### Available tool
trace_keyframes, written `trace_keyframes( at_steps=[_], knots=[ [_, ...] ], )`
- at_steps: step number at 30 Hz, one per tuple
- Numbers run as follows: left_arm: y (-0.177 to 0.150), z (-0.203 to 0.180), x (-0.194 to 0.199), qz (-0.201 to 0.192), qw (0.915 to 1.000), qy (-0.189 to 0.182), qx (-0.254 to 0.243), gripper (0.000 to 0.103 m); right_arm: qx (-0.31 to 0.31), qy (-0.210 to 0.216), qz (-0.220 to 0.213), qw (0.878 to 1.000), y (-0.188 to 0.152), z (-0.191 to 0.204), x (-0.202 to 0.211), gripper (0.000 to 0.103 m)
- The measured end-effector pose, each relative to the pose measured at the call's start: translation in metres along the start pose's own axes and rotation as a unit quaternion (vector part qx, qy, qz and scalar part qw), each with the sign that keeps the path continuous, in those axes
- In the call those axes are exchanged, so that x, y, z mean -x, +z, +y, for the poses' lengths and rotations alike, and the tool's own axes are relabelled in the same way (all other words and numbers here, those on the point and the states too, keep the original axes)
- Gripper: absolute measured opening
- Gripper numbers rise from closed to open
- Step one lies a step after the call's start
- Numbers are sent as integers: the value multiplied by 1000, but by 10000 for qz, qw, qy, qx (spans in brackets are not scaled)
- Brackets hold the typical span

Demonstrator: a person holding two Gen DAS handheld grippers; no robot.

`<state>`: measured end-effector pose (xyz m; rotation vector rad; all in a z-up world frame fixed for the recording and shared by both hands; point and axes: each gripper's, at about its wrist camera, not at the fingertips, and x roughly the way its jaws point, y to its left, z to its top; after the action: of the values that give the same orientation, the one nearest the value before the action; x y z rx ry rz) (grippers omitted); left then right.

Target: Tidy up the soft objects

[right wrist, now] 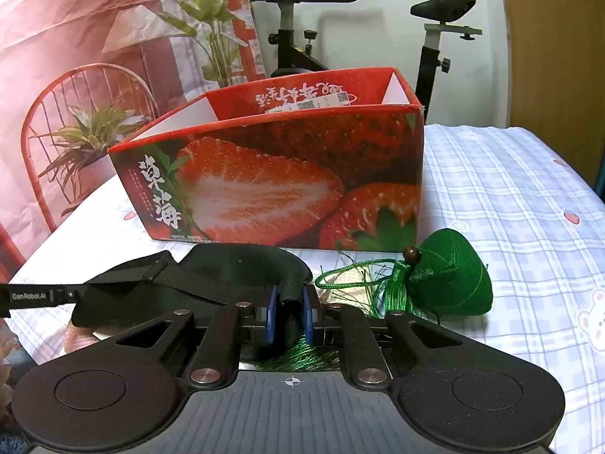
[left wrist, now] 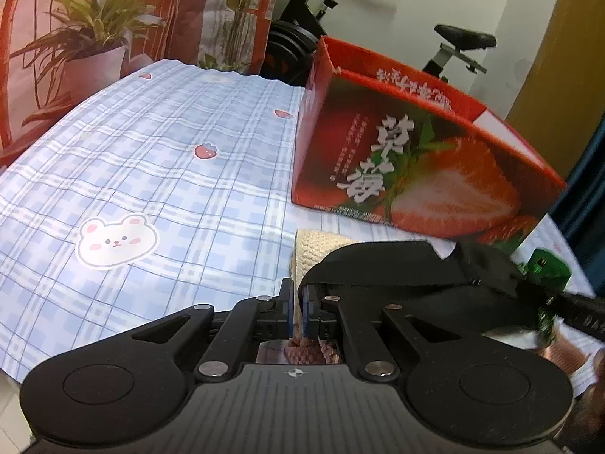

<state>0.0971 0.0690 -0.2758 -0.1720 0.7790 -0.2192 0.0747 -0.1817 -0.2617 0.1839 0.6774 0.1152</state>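
Observation:
A black eye mask (right wrist: 227,268) hangs stretched between both grippers, just in front of the open red strawberry box (right wrist: 283,178). My right gripper (right wrist: 289,302) is shut on the mask's thick right edge. My left gripper (left wrist: 297,302) is shut at the mask's (left wrist: 378,265) other end; its finger (right wrist: 56,295) reaches in from the left of the right wrist view. A beige and pink knitted piece (left wrist: 314,253) lies on the cloth under the mask and shows through the gap between the left pads. A green thread-wrapped ornament (right wrist: 450,280) with a cord and tassel lies to the right.
The strawberry box (left wrist: 416,159) stands on a blue plaid tablecloth (left wrist: 170,151) with bear and strawberry prints. An exercise bike (right wrist: 295,19) stands behind the table. A printed backdrop (left wrist: 75,38) with plants and a red chair hangs at the left.

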Motion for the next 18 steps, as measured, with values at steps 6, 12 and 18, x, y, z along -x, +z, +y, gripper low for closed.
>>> trace_keyframes(
  at_steps=[6,12,18],
  knots=[
    [7,10,12,-97,9991,-116,397,10,-71,24,-19,10000,-1,-2,0,13],
    [12,12,11,5,9972,-177,728,17,-115,47,-18,9999,-2,-3,0,13],
    [10,11,3,160,9958,-279,859,18,-142,50,-18,9999,-2,-4,-1,13]
  ],
)
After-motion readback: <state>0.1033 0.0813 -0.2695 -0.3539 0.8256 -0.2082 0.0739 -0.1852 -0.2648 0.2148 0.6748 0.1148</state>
